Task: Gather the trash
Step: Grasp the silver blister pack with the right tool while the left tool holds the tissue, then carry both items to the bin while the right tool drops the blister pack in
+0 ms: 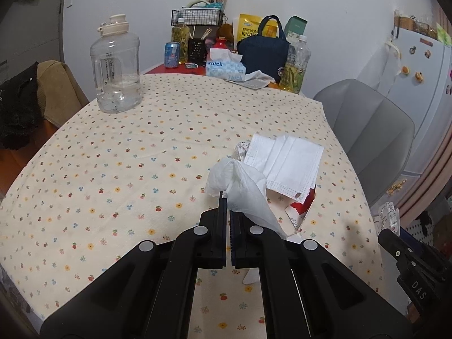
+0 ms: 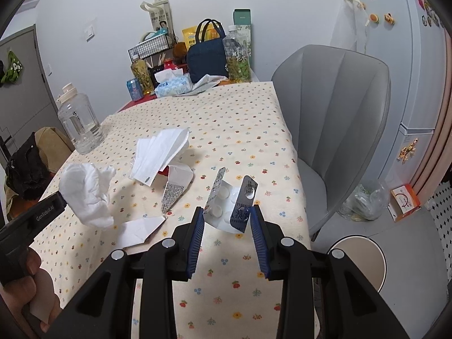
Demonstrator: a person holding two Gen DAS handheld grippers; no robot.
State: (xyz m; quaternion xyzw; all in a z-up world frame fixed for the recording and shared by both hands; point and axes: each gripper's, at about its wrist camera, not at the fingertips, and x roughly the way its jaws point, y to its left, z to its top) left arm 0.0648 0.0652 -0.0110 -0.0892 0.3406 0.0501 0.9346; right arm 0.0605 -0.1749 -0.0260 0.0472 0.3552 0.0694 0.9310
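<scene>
Nearest the left wrist camera, the left gripper (image 1: 228,206) has its fingers (image 1: 223,220) pressed fully together on a crumpled white tissue (image 1: 240,186). The tissue is pinched at the tips, bulges out beyond them and drapes down over the right finger, clear of the bench (image 1: 113,169) with its dotted cloth. In the right wrist view the same tissue (image 2: 87,195) hangs at the tip of the left gripper (image 2: 60,200) at the near left, with a hand (image 2: 25,276) wrapped round the handle below.

To the right of the tissue, a white face mask (image 2: 161,152) lies on the cloth, partly over a torn red-and-white carton (image 2: 176,186); a flat scrap of white paper (image 2: 141,230) lies nearer, just beside the carton's printed flap.

Further right, the right gripper (image 2: 227,212) has its fingers (image 2: 197,226) part-way open and closed on a bent pill blister pack (image 2: 228,206). The pack sits between the blue pads near the tips, its silver foil side against the right finger and its white pill side toward the left one, with two flaps sticking up beyond the tips, lifted off the cloth.

At the far left stands a clear water jug (image 2: 79,124); far across the bench are a tissue box (image 2: 172,86) and a dark blue bag (image 2: 207,56). A grey chair (image 2: 339,118) stands right of the bench.
</scene>
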